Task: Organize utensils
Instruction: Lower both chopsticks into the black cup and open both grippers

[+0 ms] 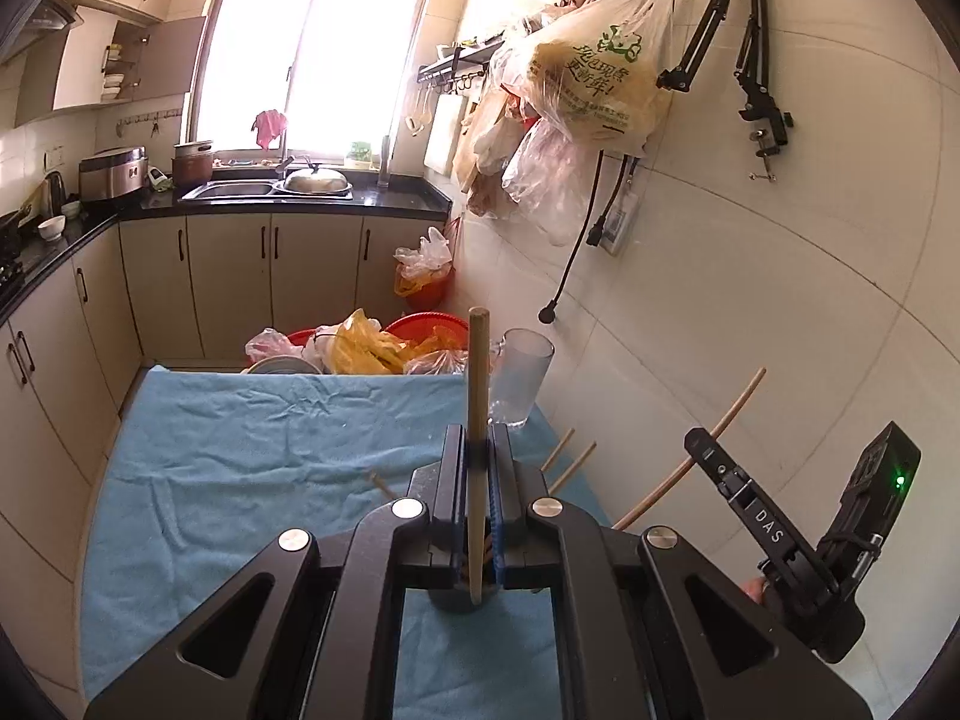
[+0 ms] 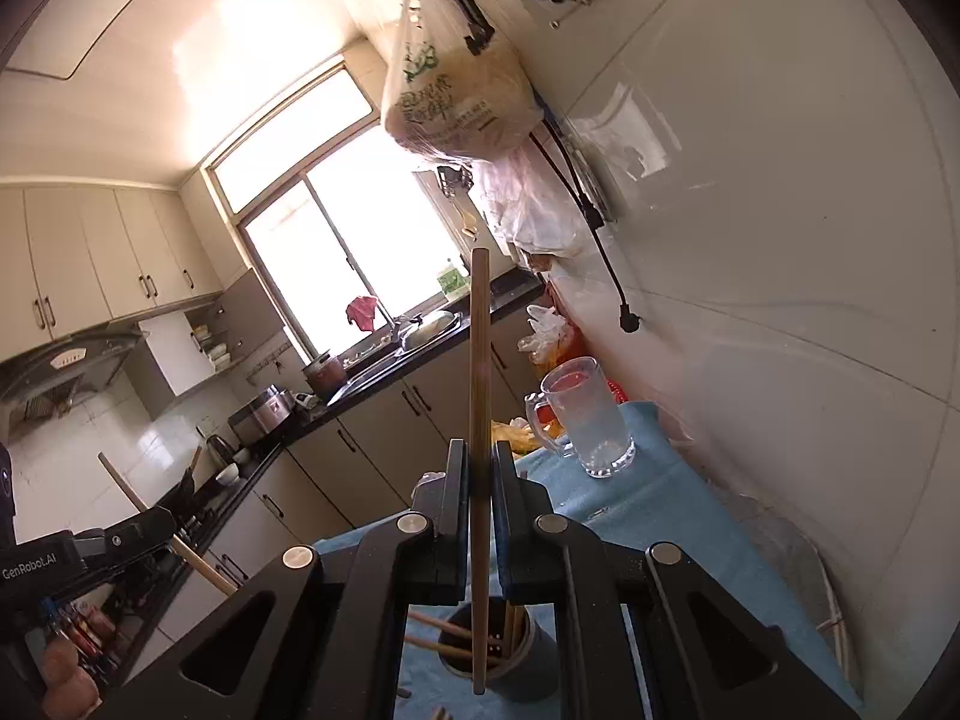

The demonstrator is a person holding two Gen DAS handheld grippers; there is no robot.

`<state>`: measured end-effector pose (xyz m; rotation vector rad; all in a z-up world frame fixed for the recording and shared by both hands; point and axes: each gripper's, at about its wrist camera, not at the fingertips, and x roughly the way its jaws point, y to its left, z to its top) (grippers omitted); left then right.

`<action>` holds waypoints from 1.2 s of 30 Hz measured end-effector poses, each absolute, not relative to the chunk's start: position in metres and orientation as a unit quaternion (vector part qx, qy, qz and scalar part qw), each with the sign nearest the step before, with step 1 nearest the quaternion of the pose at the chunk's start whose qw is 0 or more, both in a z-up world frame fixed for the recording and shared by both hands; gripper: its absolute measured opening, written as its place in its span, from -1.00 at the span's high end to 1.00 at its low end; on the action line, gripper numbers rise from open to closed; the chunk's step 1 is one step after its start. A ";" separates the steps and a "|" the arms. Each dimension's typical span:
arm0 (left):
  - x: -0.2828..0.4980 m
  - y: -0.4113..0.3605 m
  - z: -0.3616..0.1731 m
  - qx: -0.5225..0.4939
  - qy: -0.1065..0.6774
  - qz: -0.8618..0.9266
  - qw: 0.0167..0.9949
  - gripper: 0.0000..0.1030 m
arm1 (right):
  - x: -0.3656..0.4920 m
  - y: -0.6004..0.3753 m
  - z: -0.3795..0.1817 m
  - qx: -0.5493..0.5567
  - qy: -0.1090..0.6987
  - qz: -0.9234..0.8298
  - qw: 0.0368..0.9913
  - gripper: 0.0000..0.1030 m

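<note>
2 close wrist views above the blue cloth (image 1: 240, 450), sharing the glass mug (image 2: 588, 420).

Matt black plastic forms the left gripper (image 1: 478, 468), its arms studded with brushed-metal rivets; the right gripper (image 2: 478, 474) shares that finish. Each clamps a pale wooden chopstick (image 1: 477, 420) (image 2: 479, 420) — smooth, unvarnished by the look of it. A wrinkled blue cloth (image 1: 252, 444), soft and towel-like, covers the table. The mug (image 2: 591, 420) is clear, ribbed glass. The holder (image 2: 534, 660) below looks dull grey — plastic or ceramic, hard to tell. Glossy white tiles (image 1: 780, 300) line the wall beside thin, crinkled plastic bags (image 1: 600, 78).
</note>
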<state>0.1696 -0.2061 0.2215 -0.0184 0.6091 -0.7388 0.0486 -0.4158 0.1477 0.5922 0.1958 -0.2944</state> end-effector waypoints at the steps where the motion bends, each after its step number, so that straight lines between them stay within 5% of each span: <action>1: 0.173 -0.209 0.222 -0.010 0.293 -0.356 0.887 0.88 | 0.053 -0.419 0.147 0.296 0.095 -0.147 0.939 0.85; 28: 0.237 -0.243 0.137 0.003 0.370 -0.337 0.866 0.88 | 0.130 -0.430 0.079 0.293 0.203 -0.149 0.922 0.83; 32: 0.238 -0.237 0.141 -0.009 0.366 -0.335 0.868 0.47 | 0.128 -0.428 0.084 0.290 0.202 -0.147 0.924 0.60; 36: 0.229 -0.226 0.155 -0.017 0.348 -0.337 0.875 0.45 | 0.114 -0.427 0.097 0.284 0.181 -0.153 0.929 0.52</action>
